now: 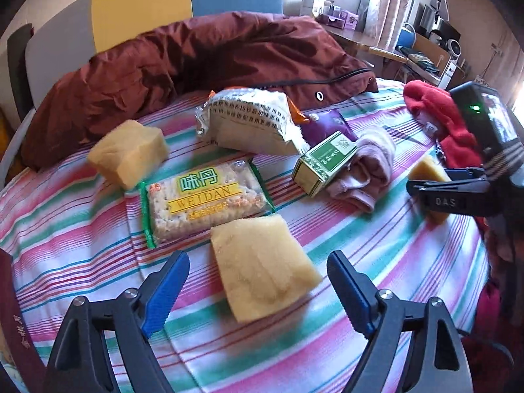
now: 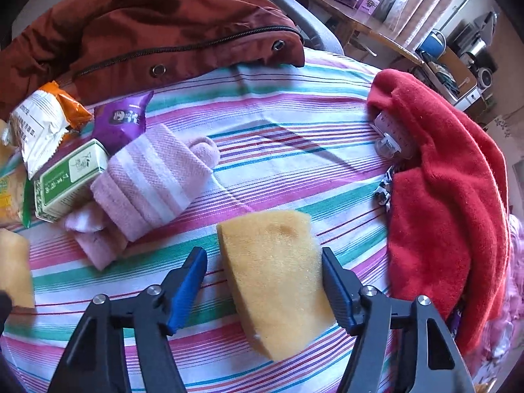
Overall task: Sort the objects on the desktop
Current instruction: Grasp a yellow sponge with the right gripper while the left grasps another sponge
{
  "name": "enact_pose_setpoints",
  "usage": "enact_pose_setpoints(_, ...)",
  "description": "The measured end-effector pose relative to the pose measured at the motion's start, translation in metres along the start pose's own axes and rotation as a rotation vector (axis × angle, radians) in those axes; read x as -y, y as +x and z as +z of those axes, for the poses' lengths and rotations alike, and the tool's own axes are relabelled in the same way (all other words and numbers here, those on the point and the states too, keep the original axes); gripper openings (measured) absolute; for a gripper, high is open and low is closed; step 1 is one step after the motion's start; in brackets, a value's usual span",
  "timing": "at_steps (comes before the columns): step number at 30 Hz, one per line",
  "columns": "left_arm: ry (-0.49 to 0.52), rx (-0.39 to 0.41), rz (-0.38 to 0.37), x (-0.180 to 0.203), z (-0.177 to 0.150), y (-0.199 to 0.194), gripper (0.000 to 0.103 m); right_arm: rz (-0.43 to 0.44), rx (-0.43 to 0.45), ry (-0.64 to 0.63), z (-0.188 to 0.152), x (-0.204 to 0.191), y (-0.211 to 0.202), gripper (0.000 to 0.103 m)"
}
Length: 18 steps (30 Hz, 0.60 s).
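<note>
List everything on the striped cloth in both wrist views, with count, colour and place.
sponge blocks: three, yellow; one between the left gripper's fingers, one at far left, one between the right gripper's fingers
cracker pack: one, green-edged; centre, behind the near sponge
snack bag: one, white and orange; behind the crackers
purple packet: one; beside the snack bag
green box: one, green and white; touching the socks
socks: pink, striped; count unclear; centre
jacket: one, maroon; far edge
red cloth: one; right side
left gripper: open, blue pads
right gripper: blue pads; far pad against sponge, near pad clear
</note>
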<state>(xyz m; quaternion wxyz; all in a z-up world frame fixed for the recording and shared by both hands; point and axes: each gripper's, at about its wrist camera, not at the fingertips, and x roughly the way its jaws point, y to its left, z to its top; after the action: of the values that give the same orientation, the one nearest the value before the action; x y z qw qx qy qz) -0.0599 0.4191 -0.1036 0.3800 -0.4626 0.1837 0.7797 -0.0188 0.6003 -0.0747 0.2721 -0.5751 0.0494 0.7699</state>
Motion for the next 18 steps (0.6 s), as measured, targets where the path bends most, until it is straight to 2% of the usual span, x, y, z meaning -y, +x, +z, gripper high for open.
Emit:
enact_pose_setpoints(3,-0.028,-0.013,0.014,-0.004,0.002,0.010,0.082,0.001,-0.008,0.004,0.000,0.001,0.002,0.069)
enact_pose_setpoints(4,-0.038,-0.023,0.006,-0.006,0.002,0.013,0.074,-0.004,-0.011,0.002,0.000,0.001,0.003,0.067)
enact_pose_setpoints(5,-0.059,-0.033,-0.033,-0.009,0.001,0.016,0.068,-0.013,-0.014,-0.001,0.000,0.001,0.004,0.062)
enact_pose_setpoints(8,-0.041,-0.020,-0.036,-0.007,-0.003,0.016,0.062,-0.024,-0.016,0.000,0.000,0.003,0.005,0.056)
enact_pose_setpoints(11,0.005,0.023,-0.016,0.000,-0.010,0.006,0.059,-0.026,-0.016,-0.006,0.000,0.003,0.005,0.051)
enact_pose_setpoints(18,0.003,0.128,0.038,-0.016,-0.026,-0.037,0.058,-0.017,0.029,0.032,0.004,0.010,-0.003,0.050)
